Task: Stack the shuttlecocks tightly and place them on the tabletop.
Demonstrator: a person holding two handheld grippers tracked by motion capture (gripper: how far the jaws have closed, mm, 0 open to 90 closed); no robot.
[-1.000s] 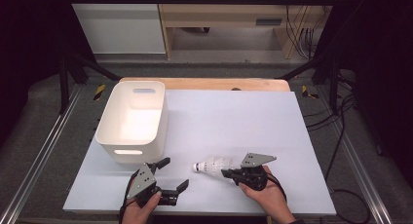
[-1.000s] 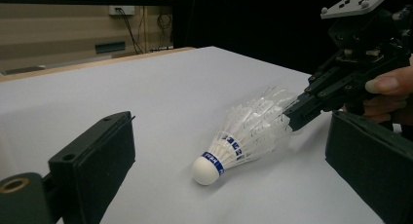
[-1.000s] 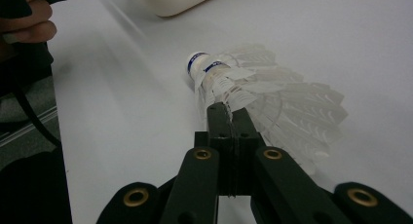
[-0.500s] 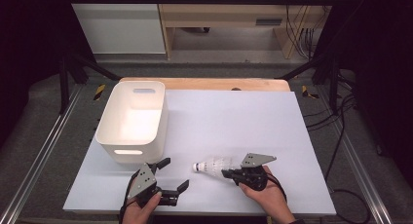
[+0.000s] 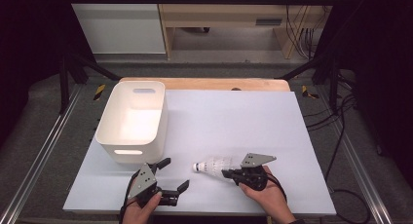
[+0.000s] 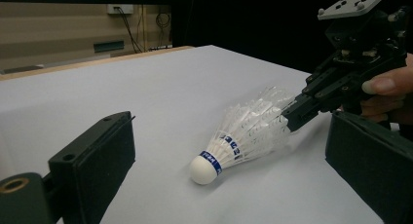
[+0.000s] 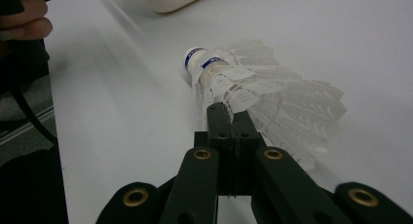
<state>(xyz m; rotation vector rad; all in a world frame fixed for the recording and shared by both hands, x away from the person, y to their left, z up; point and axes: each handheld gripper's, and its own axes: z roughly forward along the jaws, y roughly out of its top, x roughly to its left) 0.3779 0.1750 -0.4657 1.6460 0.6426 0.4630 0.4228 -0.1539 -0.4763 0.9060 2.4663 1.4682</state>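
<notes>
Two grippers work near the front edge of the white table (image 5: pixel 234 117), with the white bin (image 5: pixel 132 121) as landmark. Nothing has visibly shifted over the last second; both hands hold position, which suggests a settled grasp before any transfer. Just in front of the bin, the left gripper (image 5: pixel 171 177) rests with jaws spread wide, holding nothing. Right of the bin's front corner, the shuttlecock (image 5: pixel 214 165) lies on the table, cork pointing leftward. The right gripper (image 5: pixel 230 174) has its jaws pressed together, pinching the feather skirt.

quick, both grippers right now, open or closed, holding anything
left gripper: open, empty.
right gripper: closed on the shuttlecock's feather skirt.
</notes>
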